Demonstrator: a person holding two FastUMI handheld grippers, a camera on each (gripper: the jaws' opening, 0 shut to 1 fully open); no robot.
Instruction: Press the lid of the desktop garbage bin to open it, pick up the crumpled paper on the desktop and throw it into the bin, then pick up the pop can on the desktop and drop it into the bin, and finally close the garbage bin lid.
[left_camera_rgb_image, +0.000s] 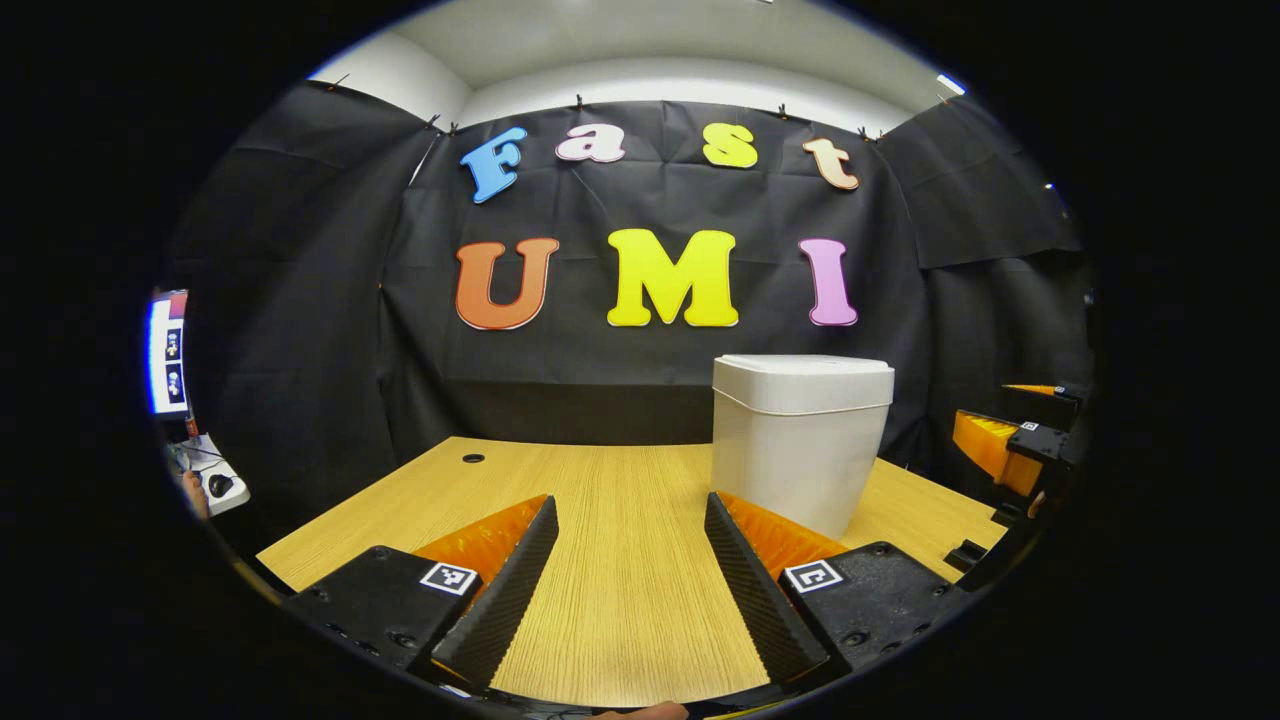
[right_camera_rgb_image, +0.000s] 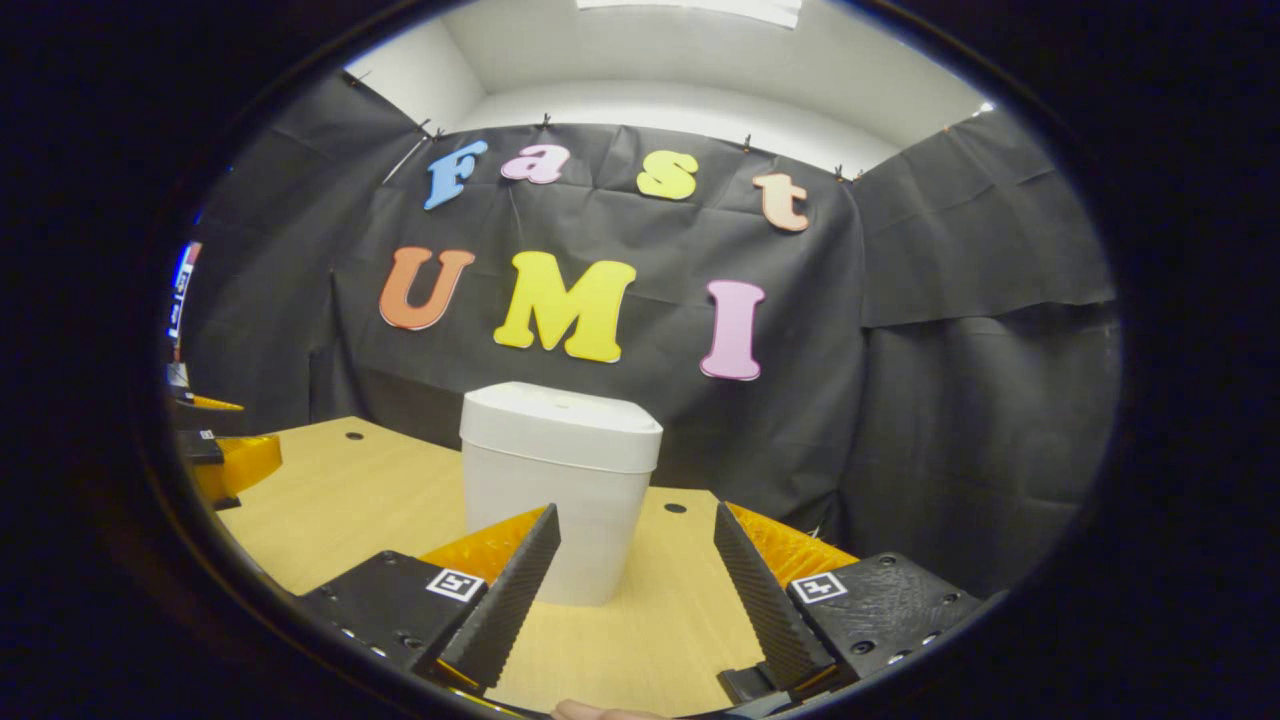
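Note:
A white desktop garbage bin (left_camera_rgb_image: 800, 440) stands upright on the wooden table (left_camera_rgb_image: 600, 490), its lid (left_camera_rgb_image: 803, 368) down flat. In the left gripper view it is ahead and to the right of my left gripper (left_camera_rgb_image: 630, 560), which is open above bare table with nothing between its fingers. In the right gripper view the bin (right_camera_rgb_image: 555, 490) stands just ahead and slightly left of my right gripper (right_camera_rgb_image: 635, 570), also open and holding nothing. The right gripper (left_camera_rgb_image: 1020, 450) shows at the far right edge of the left gripper view. The left gripper (right_camera_rgb_image: 225, 460) shows at the left edge of the right gripper view.
Black cloth walls close off the back and both sides of the table. Small round cable holes (left_camera_rgb_image: 473, 458) (right_camera_rgb_image: 675, 508) sit in the tabletop near the back. A lit screen (left_camera_rgb_image: 167, 352) and some desk gear stand off to the left beyond the booth.

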